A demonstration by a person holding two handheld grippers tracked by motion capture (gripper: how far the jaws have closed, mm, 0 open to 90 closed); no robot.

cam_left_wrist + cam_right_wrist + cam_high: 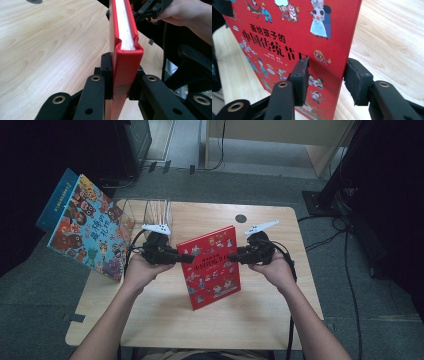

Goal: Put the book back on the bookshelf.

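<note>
Red book stands upright on the wooden surface in the high view, held between the left gripper at its spine edge and the right gripper at the opposite edge. A second picture book leans at the far left beside a clear holder.

In the left gripper view the fingers are clamped tight on the spine, one pad on each cover. The hard cover looks stiff and the page block thick, so I judge it fairly heavy for its size, and glossy (likely a bit slippery).

In the right gripper view one finger lies against the printed front cover, while the other stands clear of the book's edge with a gap, so that side is loose and holds nothing. Low on the spine seems the firmest hold.
</note>
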